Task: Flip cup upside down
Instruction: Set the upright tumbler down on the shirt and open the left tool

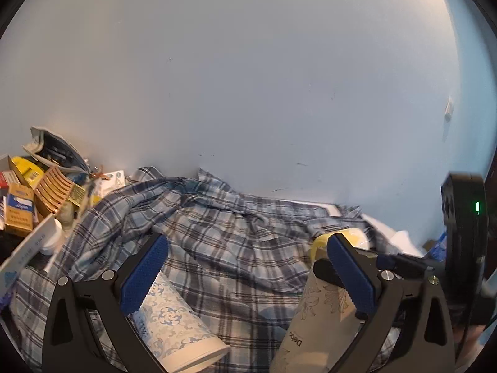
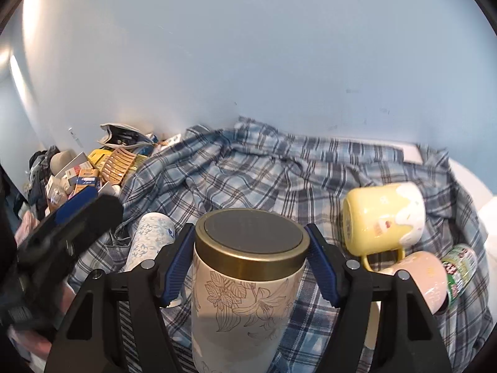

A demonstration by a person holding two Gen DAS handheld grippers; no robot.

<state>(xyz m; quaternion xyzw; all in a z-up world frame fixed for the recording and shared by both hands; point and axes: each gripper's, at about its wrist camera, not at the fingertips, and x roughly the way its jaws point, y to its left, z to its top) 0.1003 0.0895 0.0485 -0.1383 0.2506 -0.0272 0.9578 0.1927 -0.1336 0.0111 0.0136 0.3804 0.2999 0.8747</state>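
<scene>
A cream cup with line-drawn flowers and a gold band [image 2: 248, 292] stands between the fingers of my right gripper [image 2: 250, 267], dark flat end up; the blue pads sit against its sides. It also shows in the left wrist view [image 1: 313, 317], beside my left gripper's right finger. My left gripper [image 1: 248, 273] is open and empty above the plaid cloth [image 1: 223, 242]. A white cup with blue patterns [image 1: 177, 326] lies on its side under the left finger [image 1: 146, 273]; it also shows in the right wrist view [image 2: 149, 239].
A yellow mug [image 2: 383, 217], a pink mug [image 2: 425, 276] and a green-labelled bottle [image 2: 459, 273] lie on the cloth at right. Boxes and packets [image 2: 93, 171] pile up at left against the blue wall [image 2: 248, 62]. The left gripper's body [image 2: 62, 236] is at left.
</scene>
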